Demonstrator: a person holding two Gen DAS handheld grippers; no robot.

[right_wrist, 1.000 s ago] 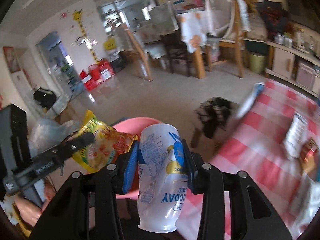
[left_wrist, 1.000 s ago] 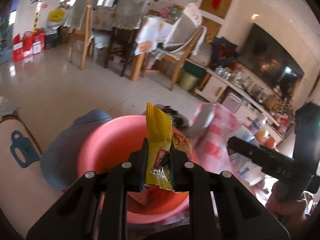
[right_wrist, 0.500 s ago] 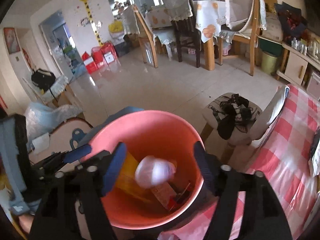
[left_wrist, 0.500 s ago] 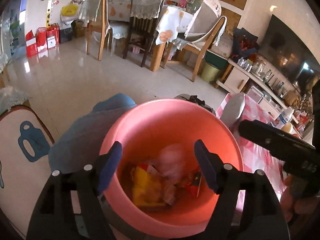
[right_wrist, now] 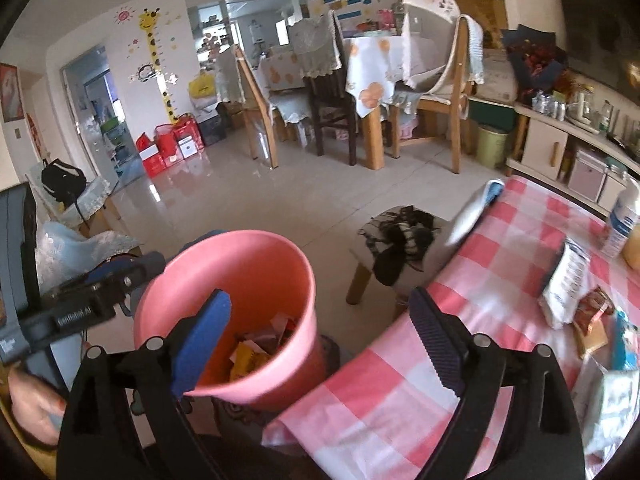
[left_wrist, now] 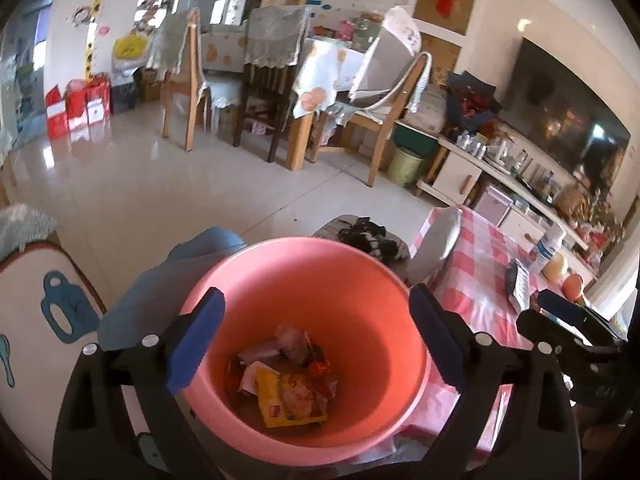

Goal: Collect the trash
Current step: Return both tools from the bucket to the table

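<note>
Left wrist view: both grippers (left_wrist: 314,338) (right_wrist: 320,344) spread empty, left over pink bin (left_wrist: 360,280).

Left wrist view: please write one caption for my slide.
Open left tool above the pink bucket, with a yellow snack wrapper among the trash inside.

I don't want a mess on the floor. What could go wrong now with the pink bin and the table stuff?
The pink bin stands off the edge of the checked tablecloth, so a wrapper dropped early could land on the floor. The right gripper could also knock the bottle near the table's far side while reaching for the white packet.
</note>
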